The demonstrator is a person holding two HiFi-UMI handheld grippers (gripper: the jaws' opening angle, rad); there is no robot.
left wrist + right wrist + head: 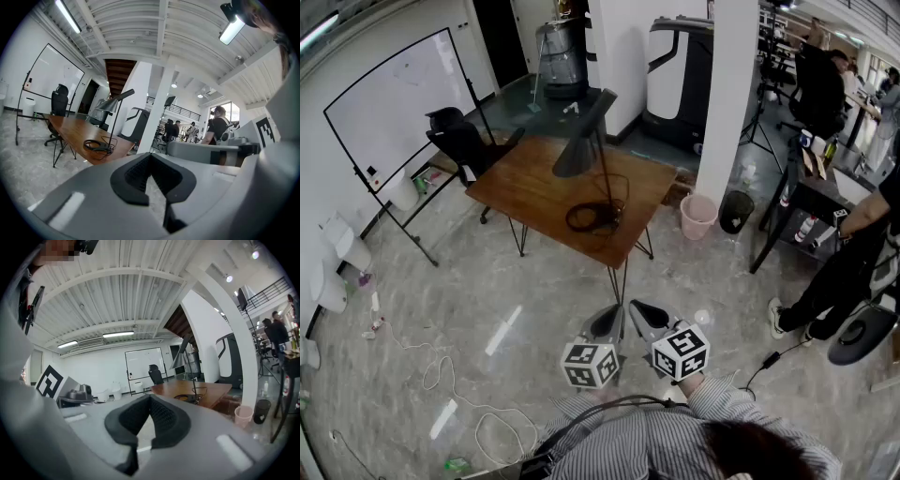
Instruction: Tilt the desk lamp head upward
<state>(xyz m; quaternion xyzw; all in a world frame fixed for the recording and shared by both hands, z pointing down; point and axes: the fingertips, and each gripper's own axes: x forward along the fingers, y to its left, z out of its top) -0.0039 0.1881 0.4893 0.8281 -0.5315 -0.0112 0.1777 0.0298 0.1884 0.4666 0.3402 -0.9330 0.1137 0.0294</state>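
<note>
Nearest: person's striped shirt (675, 441) at the bottom edge of the head view, both grippers held out just past it over the grey marble floor (441, 309). Left gripper (607, 317) and right gripper (642, 312) sit side by side, almost touching, roughly level and aimed toward the table. Both gripper views show the jaws closed pad to pad, nothing between them. Desk lamp (581, 141) is well apart from both, standing on the near-right part of the wooden table (525, 183) farther out. It has a thin upright stem and a dark cone head angled down toward the left. A coiled black cable (586, 217) lies around the foot of the stem; the base itself is hard to make out under it, probably a small dark plate. Black office chair (459, 141) at the table's far-left corner, whiteboard (398, 103) on a stand left of that. White column (727, 94) right of the table, pink bin (697, 216) and black bin (735, 211) at its foot. Another person (853, 244) stands at the right edge.
</note>
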